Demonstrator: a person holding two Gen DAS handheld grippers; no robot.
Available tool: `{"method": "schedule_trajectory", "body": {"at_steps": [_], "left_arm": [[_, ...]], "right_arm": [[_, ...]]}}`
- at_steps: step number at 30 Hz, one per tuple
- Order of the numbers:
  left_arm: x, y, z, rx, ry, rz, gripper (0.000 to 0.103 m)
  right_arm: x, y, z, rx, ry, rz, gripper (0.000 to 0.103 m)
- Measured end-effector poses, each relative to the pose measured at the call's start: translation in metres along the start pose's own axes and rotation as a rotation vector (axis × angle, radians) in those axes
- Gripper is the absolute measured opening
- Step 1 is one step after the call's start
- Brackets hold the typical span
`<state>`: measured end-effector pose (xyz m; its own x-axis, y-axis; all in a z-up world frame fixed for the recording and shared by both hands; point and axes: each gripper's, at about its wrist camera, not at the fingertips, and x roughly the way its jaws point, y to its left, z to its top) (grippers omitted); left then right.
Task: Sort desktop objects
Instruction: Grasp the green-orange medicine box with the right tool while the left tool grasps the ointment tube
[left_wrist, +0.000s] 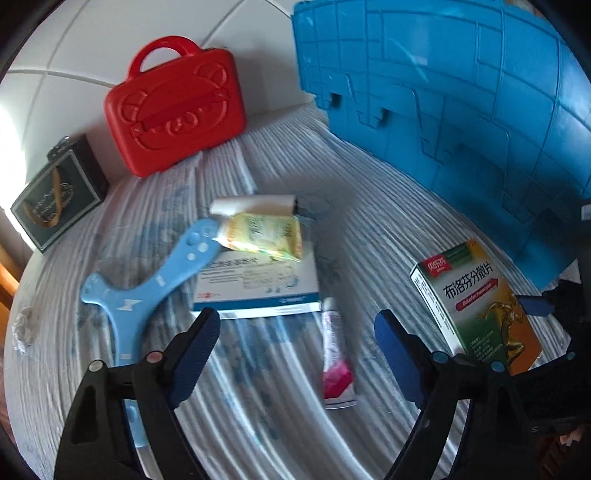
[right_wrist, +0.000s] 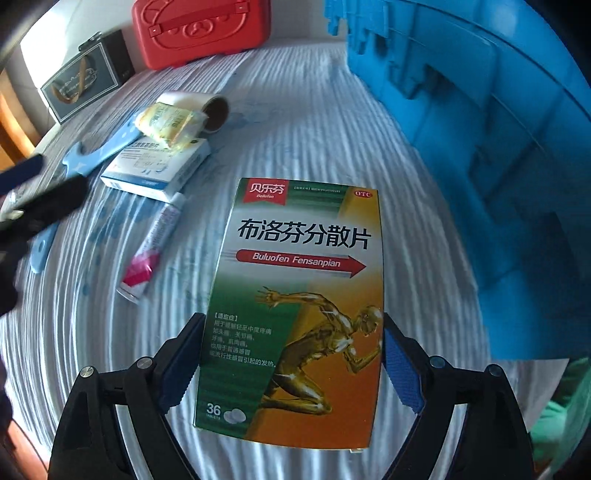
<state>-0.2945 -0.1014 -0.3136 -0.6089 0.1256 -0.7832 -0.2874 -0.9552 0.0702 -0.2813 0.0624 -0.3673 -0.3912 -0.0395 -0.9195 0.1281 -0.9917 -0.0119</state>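
Beside the blue crate (right_wrist: 480, 147), my right gripper (right_wrist: 291, 369) holds the medicine box (right_wrist: 299, 295). My left gripper (left_wrist: 295, 354) hangs wide over the pink tube (left_wrist: 334, 354).

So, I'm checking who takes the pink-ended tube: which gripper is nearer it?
Left. The left gripper hovers open right over the tube; the right gripper is off to the side, holding the ibuprofen box.

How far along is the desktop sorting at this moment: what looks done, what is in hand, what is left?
Done: nothing visibly sorted yet.

In hand: the right gripper holds the ibuprofen tablet box.

Left: the open left gripper hovers over the pink-ended ointment tube. The white-and-blue medicine box, yellow sachet, tape roll and blue plastic tool lie on the striped cloth.
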Motion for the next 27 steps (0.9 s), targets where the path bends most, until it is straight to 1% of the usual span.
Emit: {"method": "schedule_trajectory", "body": {"at_steps": [2,4,5,6,8,9,10,14,15,16,17,19,22,24,27], "left_arm": [[0.016,-0.008,-0.005,-0.004,0.026,-0.024,0.082],[0.03,-0.011,-0.01,-0.022,0.052,-0.052,0.073],[0.036,-0.013,-0.012,-0.027,0.068,-0.064,0.063],[0.044,-0.015,-0.014,-0.024,0.086,-0.059,0.052],[0.059,-0.016,-0.02,-0.031,0.134,-0.056,0.041],[0.058,-0.012,-0.021,-0.061,0.109,-0.067,0.039],[0.06,-0.011,-0.021,-0.07,0.114,-0.064,0.039],[0.064,-0.013,-0.021,-0.054,0.1,-0.055,0.038],[0.064,-0.012,-0.022,-0.067,0.104,-0.061,0.031],[0.063,-0.012,-0.023,-0.072,0.107,-0.067,0.027],[0.063,-0.013,-0.024,-0.06,0.11,-0.071,0.018],[0.06,-0.012,-0.024,-0.047,0.115,-0.071,0.018],[0.06,-0.006,-0.021,-0.071,0.125,-0.097,0.017],[0.06,-0.004,-0.02,-0.065,0.131,-0.085,0.017],[0.047,-0.005,-0.019,-0.046,0.109,-0.072,0.017]], "right_arm": [[-0.001,-0.011,-0.007,0.015,0.0,0.0,0.089],[0.0,-0.022,-0.012,0.031,0.009,0.012,0.089],[0.0,-0.028,-0.013,0.038,0.012,0.015,0.089],[0.002,-0.032,-0.015,0.045,0.015,0.019,0.089],[0.005,-0.037,-0.018,0.058,0.025,0.036,0.089],[0.006,-0.039,-0.019,0.061,0.028,0.043,0.089],[0.006,-0.04,-0.019,0.06,0.028,0.049,0.089],[0.006,-0.04,-0.018,0.046,0.025,0.071,0.089],[0.005,-0.041,-0.019,0.043,0.022,0.075,0.089],[0.004,-0.04,-0.018,0.037,0.017,0.076,0.089],[0.003,-0.041,-0.019,0.032,0.013,0.076,0.089],[-0.001,-0.041,-0.018,0.023,0.0,0.08,0.089],[-0.001,-0.04,-0.016,0.024,-0.006,0.084,0.089],[-0.002,-0.037,-0.015,0.025,-0.007,0.086,0.088],[-0.009,-0.034,-0.015,0.016,-0.024,0.091,0.088]]}}
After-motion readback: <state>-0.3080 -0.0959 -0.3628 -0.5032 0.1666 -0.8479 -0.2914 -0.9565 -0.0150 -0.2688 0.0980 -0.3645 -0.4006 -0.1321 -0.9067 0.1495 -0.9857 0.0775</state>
